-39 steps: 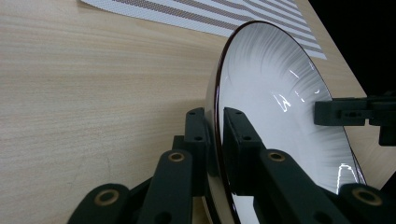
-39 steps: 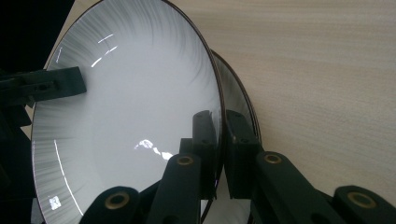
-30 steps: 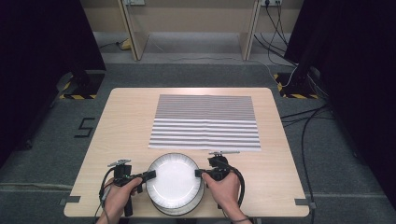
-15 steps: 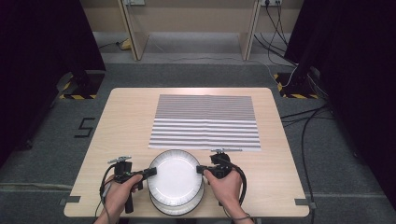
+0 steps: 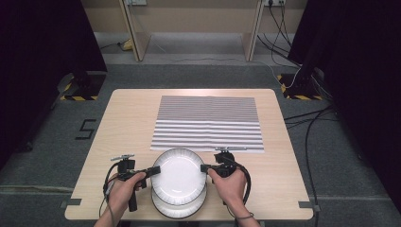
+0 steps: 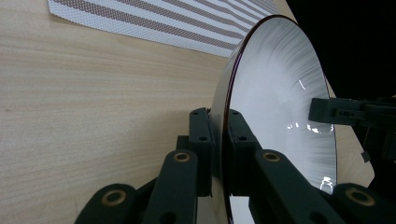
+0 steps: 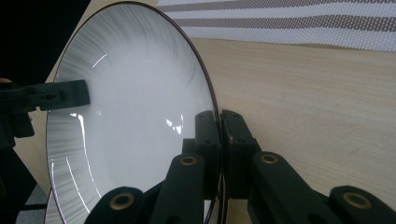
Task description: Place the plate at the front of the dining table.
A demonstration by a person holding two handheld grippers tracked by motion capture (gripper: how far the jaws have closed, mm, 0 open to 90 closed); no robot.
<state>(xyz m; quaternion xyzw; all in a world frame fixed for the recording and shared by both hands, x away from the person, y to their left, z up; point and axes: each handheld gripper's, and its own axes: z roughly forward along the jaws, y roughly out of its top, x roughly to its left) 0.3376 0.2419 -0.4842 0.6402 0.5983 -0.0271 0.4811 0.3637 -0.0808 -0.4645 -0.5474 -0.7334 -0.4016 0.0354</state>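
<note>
Both grippers clamp one plate (image 5: 178, 176) by opposite rim edges, left gripper (image 5: 152, 171) and right gripper (image 5: 204, 168) facing inward; the striped mat (image 5: 208, 123) lies just ahead, beyond the tips.

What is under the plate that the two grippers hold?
Under the held plate lies a second plate; its near rim shows, the rest is covered. Both rest over the table.
</note>
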